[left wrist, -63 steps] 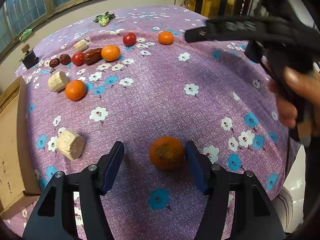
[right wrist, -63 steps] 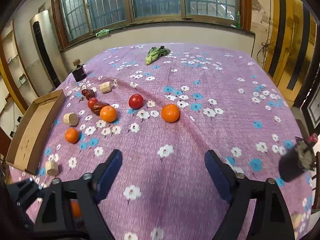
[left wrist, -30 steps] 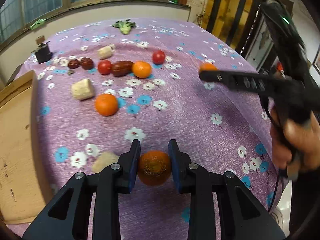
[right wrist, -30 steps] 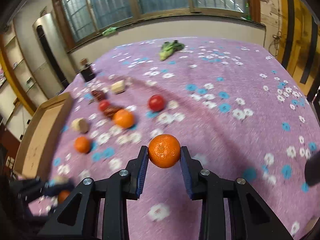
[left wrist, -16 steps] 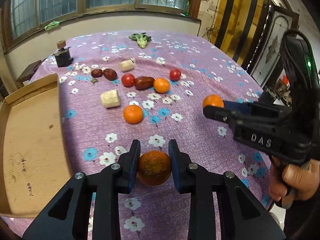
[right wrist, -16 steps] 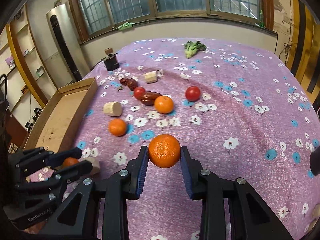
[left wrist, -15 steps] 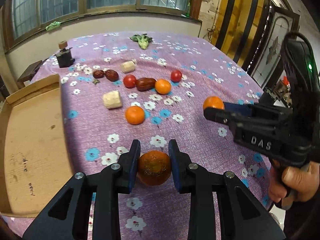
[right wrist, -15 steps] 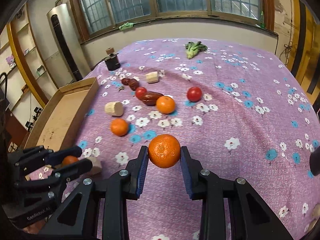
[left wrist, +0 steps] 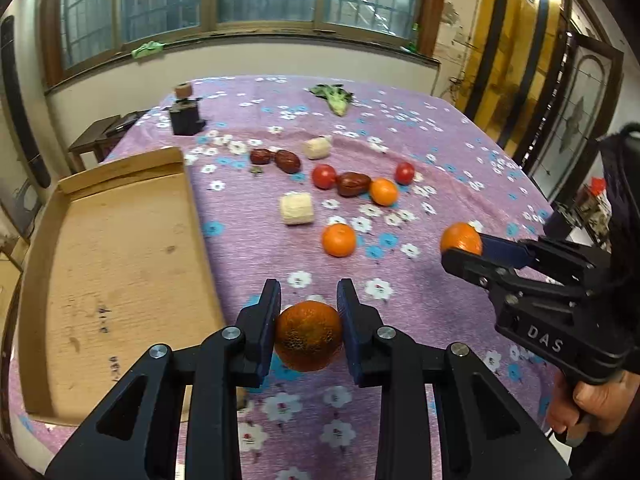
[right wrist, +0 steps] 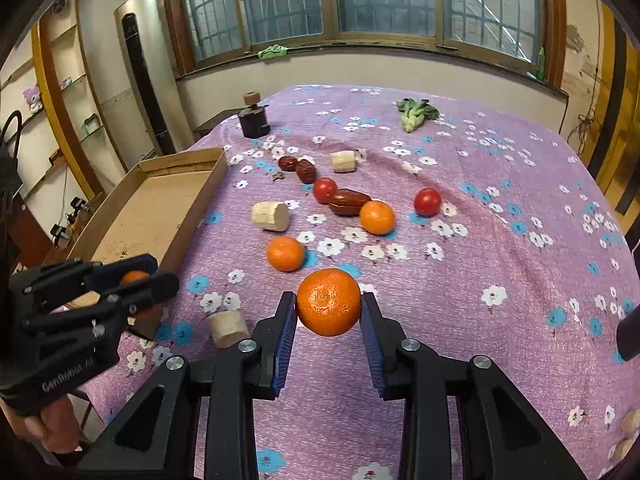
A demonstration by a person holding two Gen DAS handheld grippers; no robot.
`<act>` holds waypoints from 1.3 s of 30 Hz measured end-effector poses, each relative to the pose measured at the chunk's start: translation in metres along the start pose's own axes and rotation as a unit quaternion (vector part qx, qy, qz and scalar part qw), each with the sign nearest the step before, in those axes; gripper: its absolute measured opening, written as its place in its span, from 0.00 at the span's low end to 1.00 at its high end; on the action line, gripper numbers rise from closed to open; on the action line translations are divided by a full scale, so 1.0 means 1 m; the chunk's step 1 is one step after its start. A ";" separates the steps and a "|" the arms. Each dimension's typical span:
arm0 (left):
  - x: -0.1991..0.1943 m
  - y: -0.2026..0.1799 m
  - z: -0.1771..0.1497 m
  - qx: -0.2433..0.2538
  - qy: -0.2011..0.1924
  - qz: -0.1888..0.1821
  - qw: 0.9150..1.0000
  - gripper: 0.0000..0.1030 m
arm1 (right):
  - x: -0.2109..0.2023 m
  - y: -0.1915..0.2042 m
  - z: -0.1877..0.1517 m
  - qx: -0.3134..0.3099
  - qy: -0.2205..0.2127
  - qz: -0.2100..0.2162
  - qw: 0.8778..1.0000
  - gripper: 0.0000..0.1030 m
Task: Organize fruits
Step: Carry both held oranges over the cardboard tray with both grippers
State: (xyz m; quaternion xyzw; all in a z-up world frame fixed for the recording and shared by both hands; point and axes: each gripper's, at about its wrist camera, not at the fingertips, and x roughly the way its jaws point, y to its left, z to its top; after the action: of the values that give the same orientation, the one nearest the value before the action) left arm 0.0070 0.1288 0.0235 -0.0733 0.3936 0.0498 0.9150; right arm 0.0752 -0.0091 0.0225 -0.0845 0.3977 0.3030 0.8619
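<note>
Two grippers are each pinching an orange: left gripper [left wrist: 307,320] is hovering nearer the cardboard tray [left wrist: 116,184] (leftward) than right gripper [right wrist: 328,316].

An orange [right wrist: 328,301] is clamped between the right tongs [right wrist: 328,320] above the floral-clothed bench [right wrist: 500,240]; a cardboard tray [right wrist: 160,200] is seen left.

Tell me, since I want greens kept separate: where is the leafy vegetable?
The leafy vegetable lies alone at the table's far end near the window wall, beyond the corn piece.
</note>
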 end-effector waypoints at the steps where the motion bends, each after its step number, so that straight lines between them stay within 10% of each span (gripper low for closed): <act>1: -0.001 0.003 0.000 -0.002 -0.002 0.003 1.000 0.26 | 0.000 0.003 0.000 -0.003 0.000 0.001 1.000 0.32; 28: -0.020 0.076 -0.013 -0.054 -0.011 0.062 0.997 0.26 | 0.012 0.074 0.010 -0.065 0.006 0.050 0.997 0.31; 39: -0.021 0.121 -0.020 -0.090 -0.001 0.097 0.991 0.26 | 0.026 0.117 0.021 -0.083 0.020 0.139 0.987 0.31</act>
State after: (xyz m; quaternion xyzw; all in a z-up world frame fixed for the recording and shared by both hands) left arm -0.0397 0.2439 0.0131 -0.1166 0.3920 0.1740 0.8958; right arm 0.0329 0.1049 0.0289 -0.1052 0.3960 0.4501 0.7934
